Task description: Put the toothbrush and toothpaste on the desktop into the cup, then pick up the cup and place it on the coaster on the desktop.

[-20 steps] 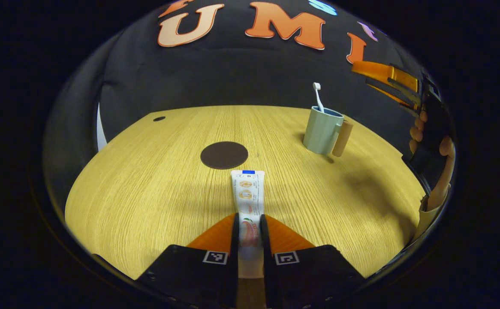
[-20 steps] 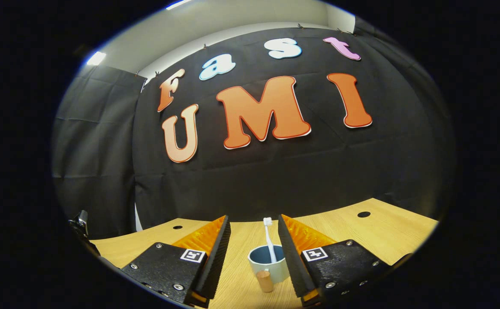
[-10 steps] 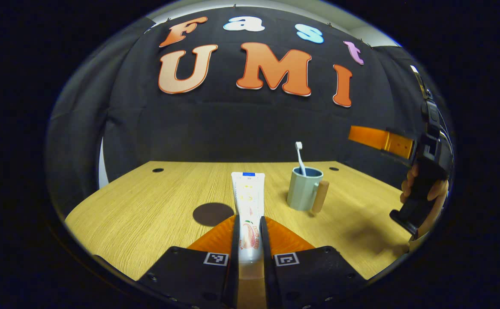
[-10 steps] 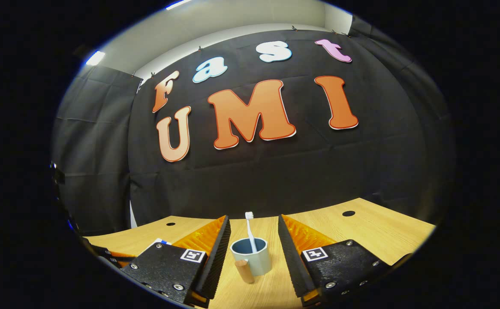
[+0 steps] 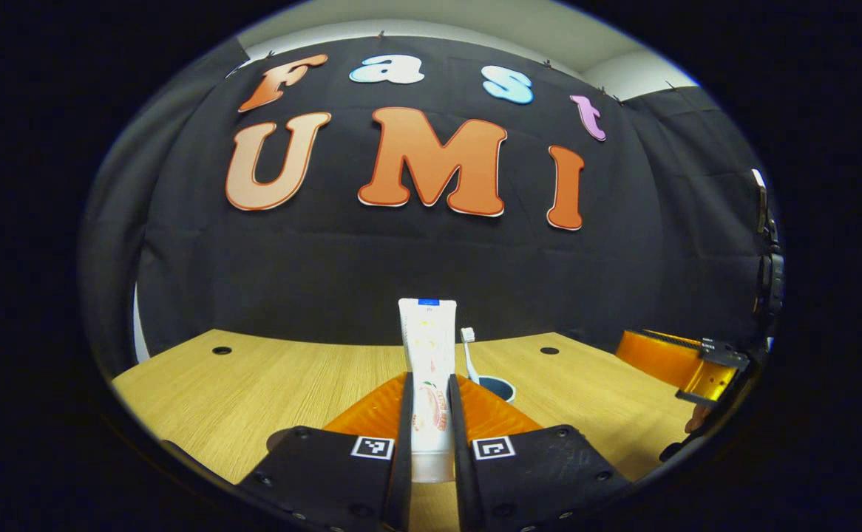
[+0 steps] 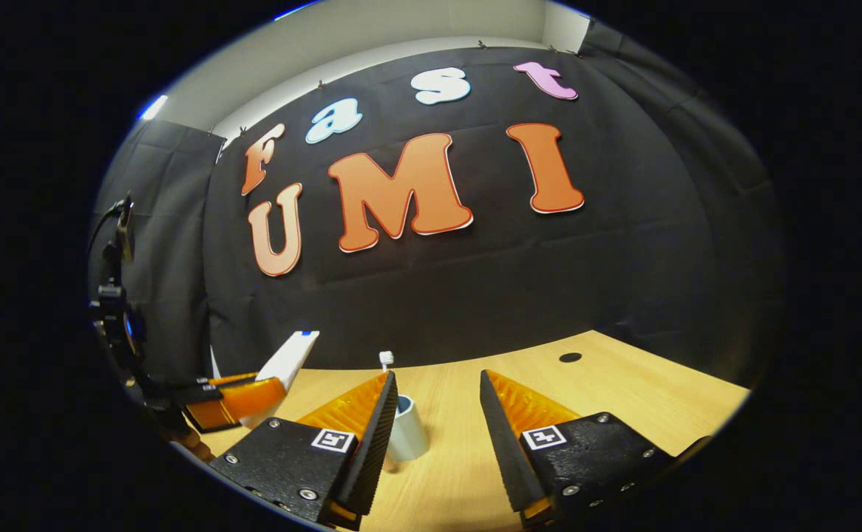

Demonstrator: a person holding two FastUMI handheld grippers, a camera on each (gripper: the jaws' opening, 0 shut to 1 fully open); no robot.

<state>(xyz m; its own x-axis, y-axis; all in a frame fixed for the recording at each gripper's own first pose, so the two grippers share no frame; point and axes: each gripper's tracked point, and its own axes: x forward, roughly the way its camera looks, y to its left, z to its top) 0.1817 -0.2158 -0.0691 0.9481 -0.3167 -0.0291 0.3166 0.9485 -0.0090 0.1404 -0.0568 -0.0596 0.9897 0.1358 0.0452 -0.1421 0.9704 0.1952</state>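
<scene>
1. A black cloth wall (image 5: pixel 372 258) closes off the far edge of a light wooden desktop (image 5: pixel 253 384), and a strip of pale ceiling shows above the cloth in both views.
2. The desktop has small dark round holes near its far edge: two in the left gripper view (image 5: pixel 221 350), one in the right gripper view (image 6: pixel 570 357).
3. My left gripper (image 5: pixel 428 414) is clamped on the toothpaste tube (image 5: pixel 428 347), both fingers pressing its lower part, and the tube stands upright between them with its flat crimped end at the top.
4. In the right gripper view my left gripper (image 6: pixel 242 397) sits at the left side, off the desktop, with the toothpaste (image 6: pixel 287 358) slanting up and to the right out of it.
5. The cup (image 6: pixel 406 428), pale outside and blue inside, stands on the desktop, partly hidden behind the left finger of my right gripper (image 6: pixel 435 436).
6. The white toothbrush (image 5: pixel 468 355) stands in the cup, head up; in the left gripper view it rises just to the right of the toothpaste, with the cup's rim (image 5: pixel 497 388) peeking over my finger.
7. My right gripper is open, its fingers spread wide with nothing between them but desktop.
8. In the left gripper view my right gripper (image 5: pixel 679 362) shows at the right side, above the desktop's right edge.
9. I cannot make out the coaster for certain.
</scene>
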